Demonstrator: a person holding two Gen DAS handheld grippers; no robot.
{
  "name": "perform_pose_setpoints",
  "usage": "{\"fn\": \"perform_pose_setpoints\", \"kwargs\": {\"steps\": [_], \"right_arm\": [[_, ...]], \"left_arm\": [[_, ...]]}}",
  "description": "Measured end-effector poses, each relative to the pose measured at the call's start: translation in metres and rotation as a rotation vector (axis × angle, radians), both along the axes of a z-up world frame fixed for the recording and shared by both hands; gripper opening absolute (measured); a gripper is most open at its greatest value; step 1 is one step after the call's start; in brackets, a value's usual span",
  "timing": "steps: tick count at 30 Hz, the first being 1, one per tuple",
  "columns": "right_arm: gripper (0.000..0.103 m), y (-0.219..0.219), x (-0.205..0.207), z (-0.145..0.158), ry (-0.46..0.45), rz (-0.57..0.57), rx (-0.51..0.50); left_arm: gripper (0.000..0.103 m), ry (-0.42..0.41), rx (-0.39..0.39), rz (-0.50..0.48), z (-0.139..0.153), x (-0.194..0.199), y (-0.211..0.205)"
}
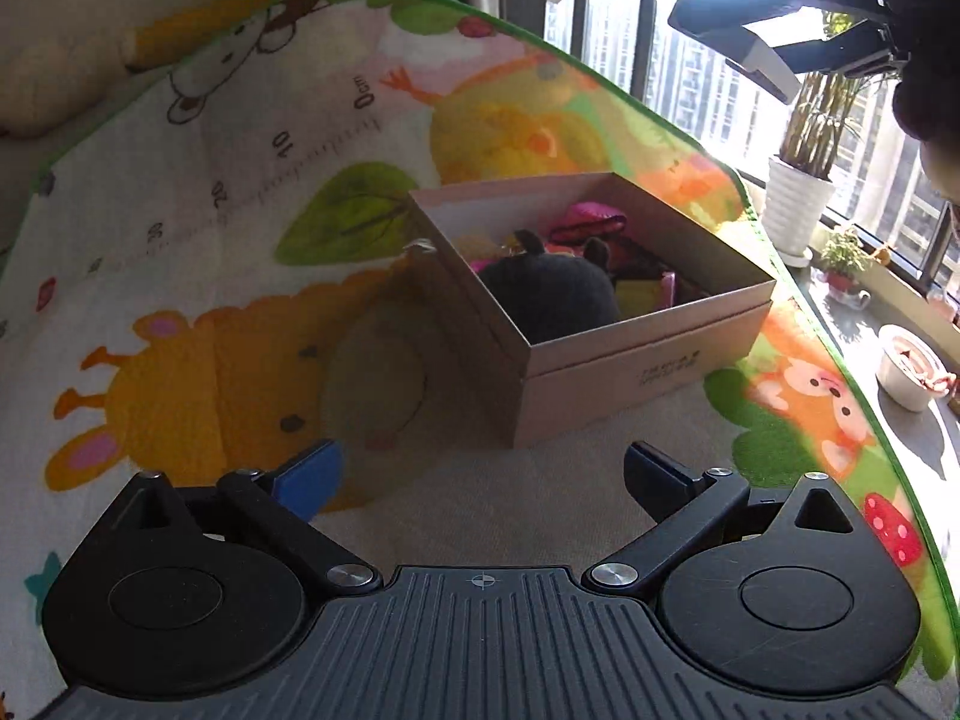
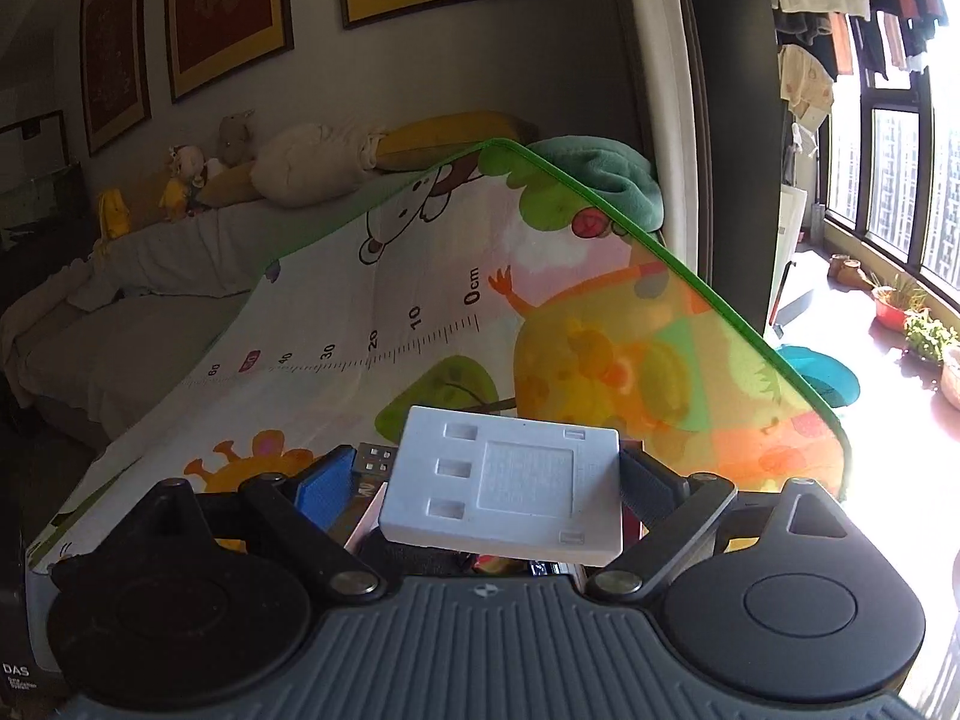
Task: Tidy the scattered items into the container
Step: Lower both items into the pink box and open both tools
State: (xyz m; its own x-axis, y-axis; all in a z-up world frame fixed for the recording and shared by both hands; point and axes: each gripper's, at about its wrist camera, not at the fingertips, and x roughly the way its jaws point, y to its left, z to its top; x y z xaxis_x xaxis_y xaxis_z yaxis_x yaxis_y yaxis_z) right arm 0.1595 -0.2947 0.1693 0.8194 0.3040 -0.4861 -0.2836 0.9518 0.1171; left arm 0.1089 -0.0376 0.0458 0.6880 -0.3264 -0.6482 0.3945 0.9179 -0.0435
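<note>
The right gripper [image 2: 480, 471] clamped a white plastic block [image 2: 510, 486]. The left gripper [image 1: 483, 474] hung spread apart near the cardboard box [image 1: 636, 360] on the play mat [image 1: 180, 252].

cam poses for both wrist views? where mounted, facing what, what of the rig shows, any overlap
Left wrist: behind the open, empty left gripper, looking down at the cardboard box of toys on the play mat; the right gripper shows top right.
Right wrist: behind the right gripper, shut on a white plastic block, facing across the mat toward the bed and wall.
Shared: the mat's ruler print, the window side.
</note>
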Motion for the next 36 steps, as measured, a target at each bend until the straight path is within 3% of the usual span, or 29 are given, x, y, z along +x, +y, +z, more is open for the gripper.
{"fn": "perform_pose_setpoints", "kwargs": {"steps": [6,13,22,30,36], "right_arm": [[0.099,0.017,0.062,-0.011,0.038,-0.03,-0.045],[0.099,-0.024,0.05,-0.041,0.119,-0.107,0.019],[0.1,-0.072,0.043,-0.102,0.29,-0.206,0.144],[0.101,-0.056,0.052,-0.121,0.337,-0.108,0.274],[0.103,-0.024,0.052,-0.12,0.311,-0.161,0.181]], "left_arm": [[0.103,-0.021,-0.087,0.011,0.003,-0.001,0.005],[0.103,-0.023,-0.096,0.032,-0.003,0.015,-0.017],[0.103,-0.065,-0.131,-0.045,-0.011,0.025,-0.048],[0.103,-0.038,-0.167,-0.096,-0.015,0.031,-0.053],[0.103,-0.048,-0.195,-0.112,-0.014,0.028,-0.032]]}}
